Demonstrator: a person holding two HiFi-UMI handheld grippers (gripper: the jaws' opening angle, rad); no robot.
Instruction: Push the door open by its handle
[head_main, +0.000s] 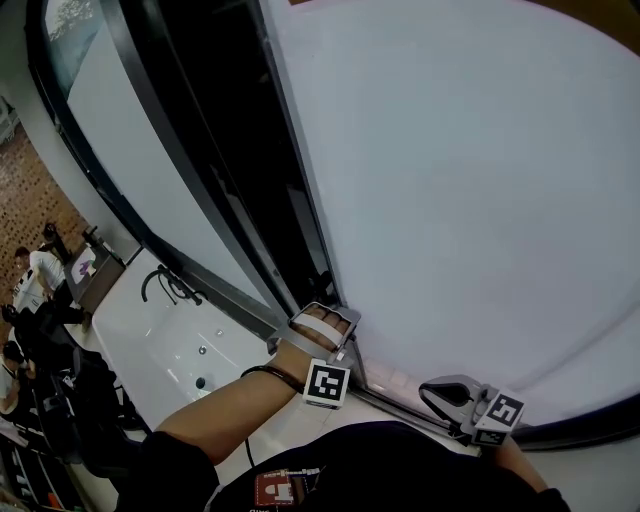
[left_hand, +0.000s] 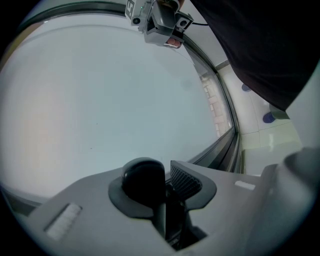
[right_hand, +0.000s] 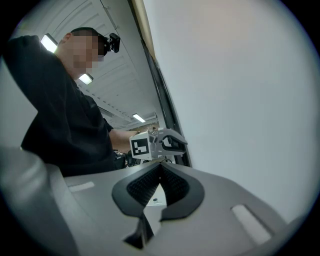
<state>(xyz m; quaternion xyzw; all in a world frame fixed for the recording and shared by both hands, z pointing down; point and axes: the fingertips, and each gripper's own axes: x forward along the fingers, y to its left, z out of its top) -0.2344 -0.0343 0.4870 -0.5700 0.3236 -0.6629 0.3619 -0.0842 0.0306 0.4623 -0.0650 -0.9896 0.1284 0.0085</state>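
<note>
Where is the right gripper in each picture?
Head view: the right gripper sits low, right of the middle.
Left gripper view: the right gripper is at the top edge, near the middle.
Right gripper view: the right gripper itself, jaws at bottom middle.
Shared landmark: the big white door, in all three.

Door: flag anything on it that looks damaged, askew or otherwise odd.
Nothing stands out. The door panel is plain and unmarked in all three views, its dark frame unbroken. The left gripper sits at the door's edge, a dark rounded knob between its tongs; the right gripper hangs apart, tongs together.
</note>
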